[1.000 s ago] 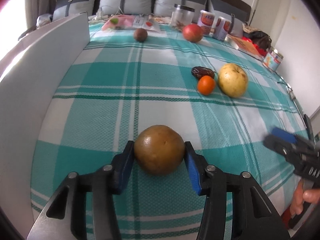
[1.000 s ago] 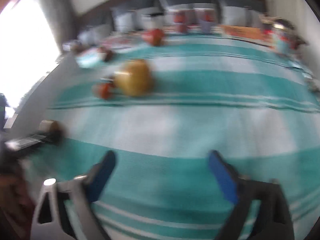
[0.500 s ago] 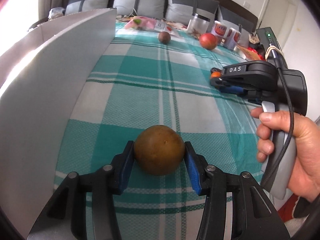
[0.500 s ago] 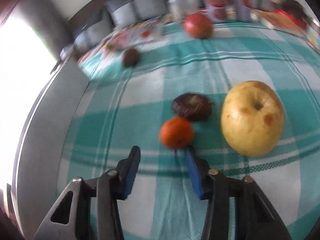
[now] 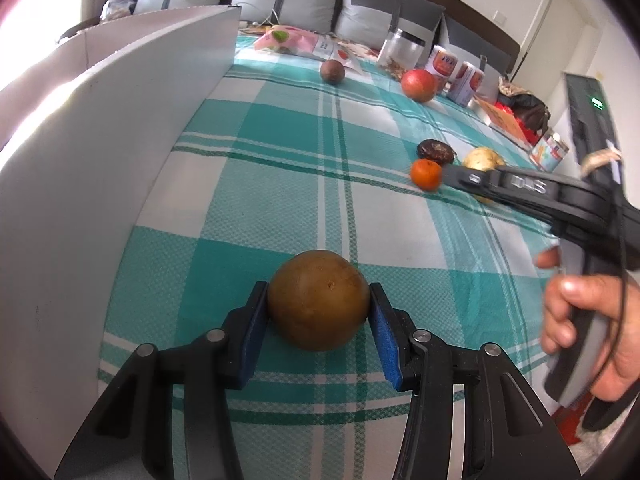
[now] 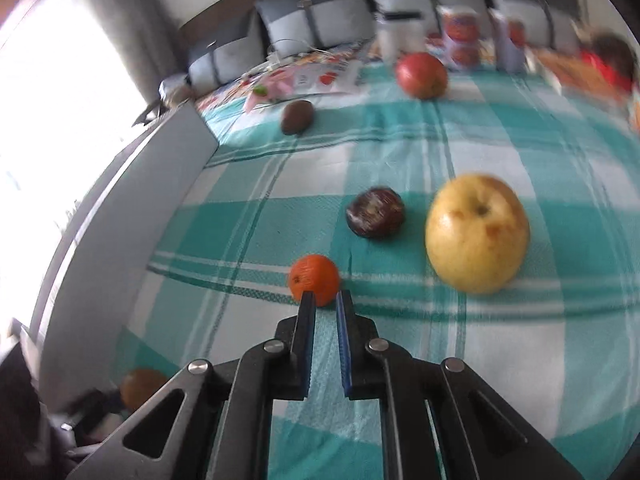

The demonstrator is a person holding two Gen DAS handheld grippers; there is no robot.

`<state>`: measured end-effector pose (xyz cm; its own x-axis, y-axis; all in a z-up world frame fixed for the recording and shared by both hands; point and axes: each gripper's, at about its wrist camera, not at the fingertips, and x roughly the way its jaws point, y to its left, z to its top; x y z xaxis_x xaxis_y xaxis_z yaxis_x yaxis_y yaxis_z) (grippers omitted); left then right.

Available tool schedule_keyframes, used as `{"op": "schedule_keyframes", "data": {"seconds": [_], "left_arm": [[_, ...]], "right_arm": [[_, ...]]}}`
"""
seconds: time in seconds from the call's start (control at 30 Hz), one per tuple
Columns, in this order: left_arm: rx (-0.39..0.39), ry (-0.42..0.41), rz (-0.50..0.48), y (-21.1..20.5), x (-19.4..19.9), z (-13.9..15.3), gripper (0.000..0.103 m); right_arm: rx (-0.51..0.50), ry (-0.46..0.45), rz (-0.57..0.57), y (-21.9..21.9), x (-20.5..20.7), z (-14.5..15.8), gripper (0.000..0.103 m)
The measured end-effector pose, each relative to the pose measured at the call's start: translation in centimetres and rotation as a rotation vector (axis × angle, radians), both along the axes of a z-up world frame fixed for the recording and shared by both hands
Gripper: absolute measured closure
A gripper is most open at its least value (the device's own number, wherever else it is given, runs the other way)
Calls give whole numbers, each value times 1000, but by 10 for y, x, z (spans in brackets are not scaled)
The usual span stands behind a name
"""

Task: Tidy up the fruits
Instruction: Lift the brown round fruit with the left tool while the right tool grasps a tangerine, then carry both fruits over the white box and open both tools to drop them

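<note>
My left gripper (image 5: 318,312) is shut on a round brown fruit (image 5: 318,304), held just above the teal checked cloth (image 5: 280,184). My right gripper (image 6: 325,300) has its jaws nearly together, a narrow gap between them, tips just short of a small orange (image 6: 314,278). I cannot tell if they touch it. Past the orange lie a dark wrinkled fruit (image 6: 375,217) and a yellow apple (image 6: 477,232). Further back are a red apple (image 6: 421,75) and a brown kiwi-like fruit (image 6: 297,117). The right gripper also shows in the left wrist view (image 5: 448,174), beside the small orange (image 5: 426,174).
A tall white board (image 5: 100,168) walls off the cloth's left side. At the back stand a glass jar (image 5: 402,50), printed cans (image 5: 456,72), snack packets (image 5: 296,40) and grey cushions (image 5: 288,0). A tin (image 5: 550,152) stands at the right edge.
My right gripper has closed from wide open to a narrow gap and moved in on the small orange. My left gripper has kept hold of the brown fruit while turning to the left.
</note>
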<state>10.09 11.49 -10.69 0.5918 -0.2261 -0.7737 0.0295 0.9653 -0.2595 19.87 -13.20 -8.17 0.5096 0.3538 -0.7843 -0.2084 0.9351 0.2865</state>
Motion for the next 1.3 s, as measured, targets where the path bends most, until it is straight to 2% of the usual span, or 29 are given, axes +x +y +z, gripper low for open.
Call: {"op": "schedule_keyframes", "data": {"seconds": [0.13, 0.2, 0.23, 0.27, 0.3, 0.33, 0.4, 0.5, 0.57, 0.6, 0.67, 0.7, 0.77, 0.87, 0.93, 1.03, 1.1, 1.17, 1.2, 1.3], "left_arm": [[9, -2, -3, 0, -3, 1, 53], [7, -1, 2, 2, -3, 1, 53], [5, 0, 4, 2, -4, 1, 53], [2, 1, 7, 3, -3, 0, 53], [1, 1, 8, 3, -3, 0, 53], [1, 2, 9, 2, -2, -1, 53], [3, 1, 7, 1, -1, -1, 53], [3, 1, 3, 1, -2, -1, 53], [-2, 3, 4, 2, -2, -2, 53], [-4, 3, 6, 2, -2, -2, 53], [0, 4, 4, 1, -1, -1, 53], [-3, 11, 4, 1, -1, 0, 53], [-91, 56, 14, 6, -1, 9, 53], [-308, 68, 25, 24, -9, 48, 53], [-341, 21, 15, 40, -15, 89, 53], [-268, -80, 103, 91, -26, 145, 53], [-195, -93, 187, 123, -30, 156, 53], [-123, -62, 267, 153, -31, 150, 53], [-92, -19, 312, 170, -29, 140, 53], [-30, 93, 378, 199, -25, 106, 53]], "right_arm": [[-98, 17, 3, 19, 16, -11, 86], [-121, 2, 0, 22, 18, -10, 75], [-109, 2, -7, 21, 18, -10, 53], [-78, 2, -17, 18, 16, -9, 36], [-24, -14, -28, 13, 12, -6, 8], [0, -33, -39, 9, 8, -5, 2], [-24, -22, -41, 9, 10, -9, 3], [-45, 11, -19, 13, 21, -15, 17], [-64, 9, -14, 20, 28, -17, 20], [-79, 12, 0, 26, 32, -18, 26], [-145, 32, 30, 37, 37, -24, 51], [-217, 11, 20, 41, 37, -22, 74], [-143, 50, 6, 34, 35, -18, 74], [-7, 47, 24, 28, 24, 7, 74], [77, 23, 89, 37, 17, 37, 74], [171, -16, 236, 76, 11, 87, 74], [219, -32, 358, 119, 2, 117, 74], [228, -45, 468, 162, -9, 133, 74], [223, -44, 522, 186, -15, 135, 74], [145, -19, 638, 247, -27, 122, 73]]}}
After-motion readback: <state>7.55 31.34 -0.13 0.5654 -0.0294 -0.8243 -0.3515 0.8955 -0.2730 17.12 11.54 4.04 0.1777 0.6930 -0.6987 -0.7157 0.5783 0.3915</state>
